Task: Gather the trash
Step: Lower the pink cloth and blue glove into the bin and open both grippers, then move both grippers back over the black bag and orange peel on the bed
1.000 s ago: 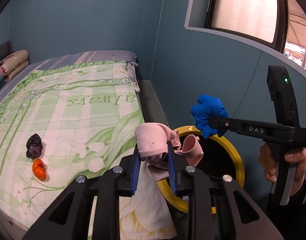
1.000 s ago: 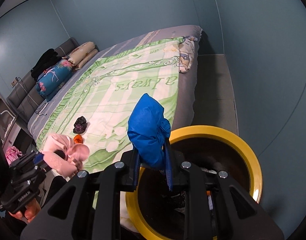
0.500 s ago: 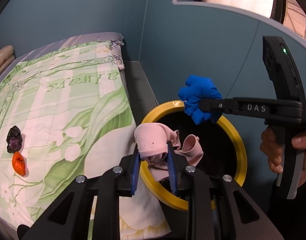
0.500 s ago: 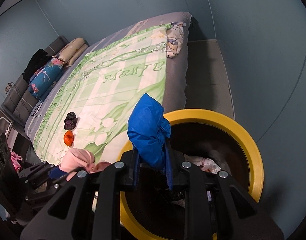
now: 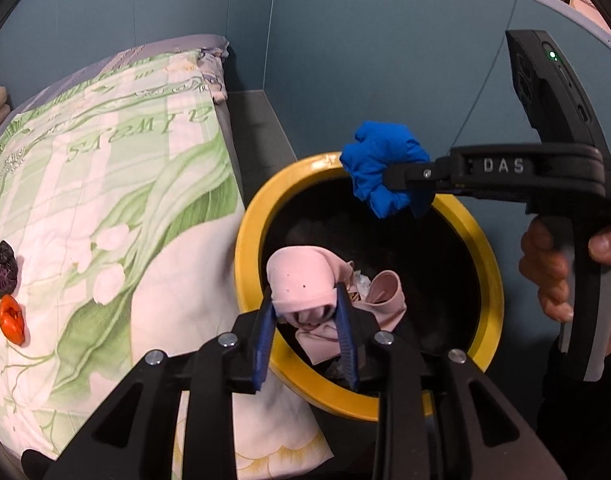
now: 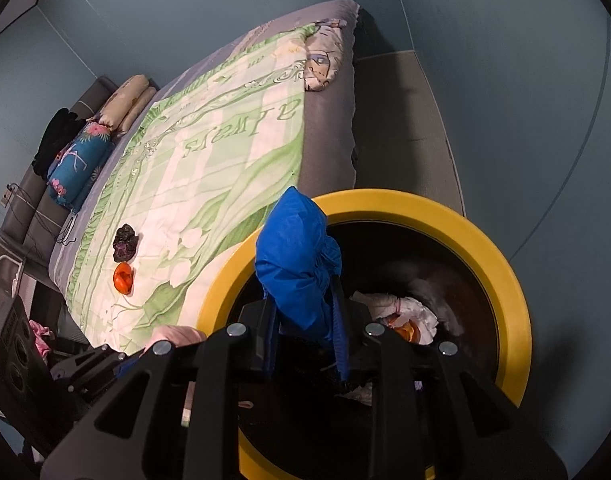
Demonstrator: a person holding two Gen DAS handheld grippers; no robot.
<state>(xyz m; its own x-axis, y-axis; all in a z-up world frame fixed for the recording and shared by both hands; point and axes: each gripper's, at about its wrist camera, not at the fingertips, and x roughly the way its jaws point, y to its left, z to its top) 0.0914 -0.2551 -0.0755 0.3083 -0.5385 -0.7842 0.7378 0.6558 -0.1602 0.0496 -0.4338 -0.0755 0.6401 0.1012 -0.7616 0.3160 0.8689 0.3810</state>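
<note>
The pink wad (image 5: pixel 305 280) is being pinched in the left hand-held gripper (image 5: pixel 305 332), the blue wad (image 6: pixel 297 264) in the right hand-held gripper (image 6: pixel 305 336), jaws just easing apart. The yellow-rimmed bin (image 5: pixel 481 240) is lying directly beneath both, at six o'clock.

I'm in a home bedroom: made bed (image 6: pixel 233 152) ahead-left of my tools, pillows (image 6: pixel 105 128) at its far headboard.
</note>
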